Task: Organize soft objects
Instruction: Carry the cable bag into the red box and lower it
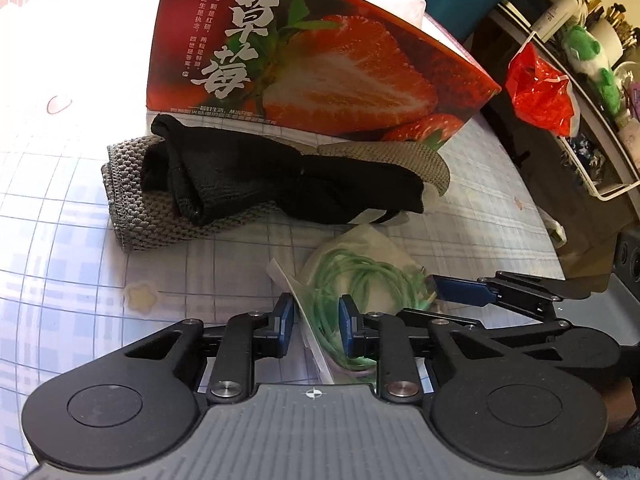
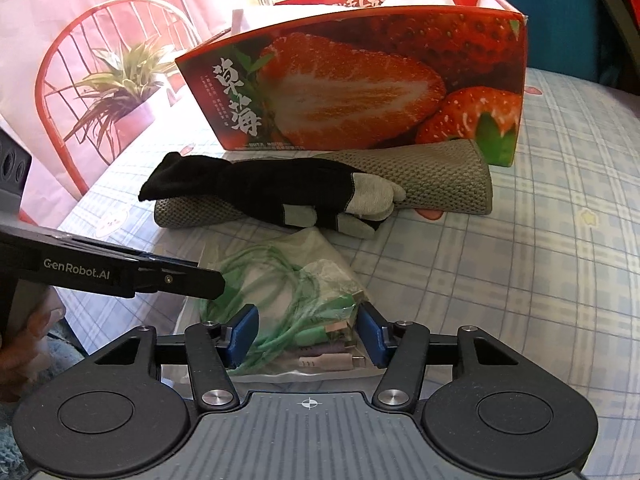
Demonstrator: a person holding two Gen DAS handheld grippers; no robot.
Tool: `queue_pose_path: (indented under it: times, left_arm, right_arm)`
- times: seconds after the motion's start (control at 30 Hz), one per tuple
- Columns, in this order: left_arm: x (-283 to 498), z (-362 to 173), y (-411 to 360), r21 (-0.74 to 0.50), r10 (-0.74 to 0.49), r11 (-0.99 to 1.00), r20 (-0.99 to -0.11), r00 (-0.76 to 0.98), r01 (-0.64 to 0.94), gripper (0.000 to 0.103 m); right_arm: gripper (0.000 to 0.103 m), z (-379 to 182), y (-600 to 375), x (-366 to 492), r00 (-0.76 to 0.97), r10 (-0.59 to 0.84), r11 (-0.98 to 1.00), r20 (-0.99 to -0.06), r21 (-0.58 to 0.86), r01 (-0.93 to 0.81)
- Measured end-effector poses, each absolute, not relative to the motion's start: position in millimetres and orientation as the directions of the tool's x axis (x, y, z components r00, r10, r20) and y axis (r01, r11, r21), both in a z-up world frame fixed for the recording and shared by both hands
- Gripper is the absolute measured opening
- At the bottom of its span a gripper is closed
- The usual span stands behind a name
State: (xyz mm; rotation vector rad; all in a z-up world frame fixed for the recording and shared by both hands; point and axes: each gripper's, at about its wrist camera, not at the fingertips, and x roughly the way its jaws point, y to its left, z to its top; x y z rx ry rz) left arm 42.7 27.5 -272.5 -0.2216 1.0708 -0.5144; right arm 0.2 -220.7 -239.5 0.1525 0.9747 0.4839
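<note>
A clear plastic bag of coiled green cable (image 1: 360, 264) (image 2: 280, 276) lies on the checked cloth. My left gripper (image 1: 317, 320) has its jaws narrow, pinching the bag's raised left edge; its tip (image 2: 218, 286) reaches in from the left. My right gripper (image 2: 309, 334) straddles the bag's near end, with its blue pads (image 2: 244, 332) standing apart on either side of the plugs. One of its fingers (image 1: 460, 292) shows at the bag's right. Behind the bag, a black glove with grey fingertips (image 1: 280, 176) (image 2: 248, 188) lies across a folded grey knit cloth (image 1: 136, 200) (image 2: 440, 184).
An open strawberry-print box (image 1: 320, 72) (image 2: 360, 92) stands right behind the cloth, with white material inside. A red plastic bag (image 1: 536, 88) and cluttered wire shelves are at the far right. A pink printed bag (image 2: 80, 80) stands to the left. A hand (image 2: 24, 340) holds the left gripper.
</note>
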Motion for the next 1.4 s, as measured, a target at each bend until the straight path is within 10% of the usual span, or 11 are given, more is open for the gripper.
queue_pose_path:
  times: [1.4]
  left_arm:
    - [97.9,-131.0,16.8,-0.371,-0.593,0.805,-0.519,0.616,0.463,0.026]
  right_arm:
    - [0.038,-119.2,-250.9,39.9,0.744,0.456,0.885,-0.487,0.336,-0.322]
